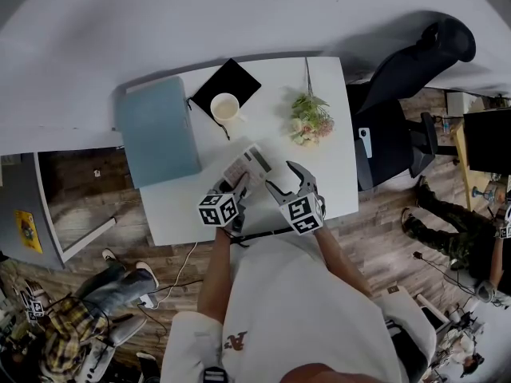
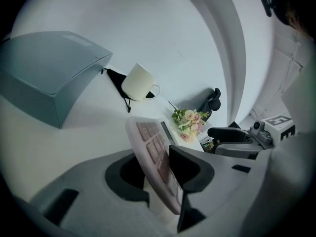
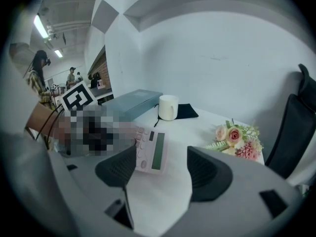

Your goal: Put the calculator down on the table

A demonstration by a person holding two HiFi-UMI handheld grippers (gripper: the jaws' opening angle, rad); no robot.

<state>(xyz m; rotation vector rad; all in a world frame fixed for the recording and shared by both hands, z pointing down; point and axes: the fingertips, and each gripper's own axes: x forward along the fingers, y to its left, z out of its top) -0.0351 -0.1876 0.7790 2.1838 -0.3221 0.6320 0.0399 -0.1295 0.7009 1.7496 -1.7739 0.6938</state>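
Observation:
A pale calculator [image 1: 247, 166] with a dark display lies on the white table [image 1: 319, 142], its display end pointing toward the far side. Its near end sits between the jaws of my left gripper [image 1: 234, 183]. In the left gripper view the calculator [image 2: 155, 157] leans aslant in the gap of that gripper [image 2: 158, 174], and the jaws stand wider than the calculator is thick. My right gripper [image 1: 283, 178] hovers open and empty just to the right. From its own view the calculator [image 3: 150, 149] looks flat on the tabletop, ahead of the right gripper [image 3: 160, 169].
A white mug [image 1: 225, 107] stands on a black pouch [image 1: 235, 78] at the back. A blue-grey box [image 1: 157, 130] fills the table's left side. Flowers [image 1: 310, 120] lie at the back right. A black office chair [image 1: 399, 94] stands past the right edge. A person sits at lower left [image 1: 80, 317].

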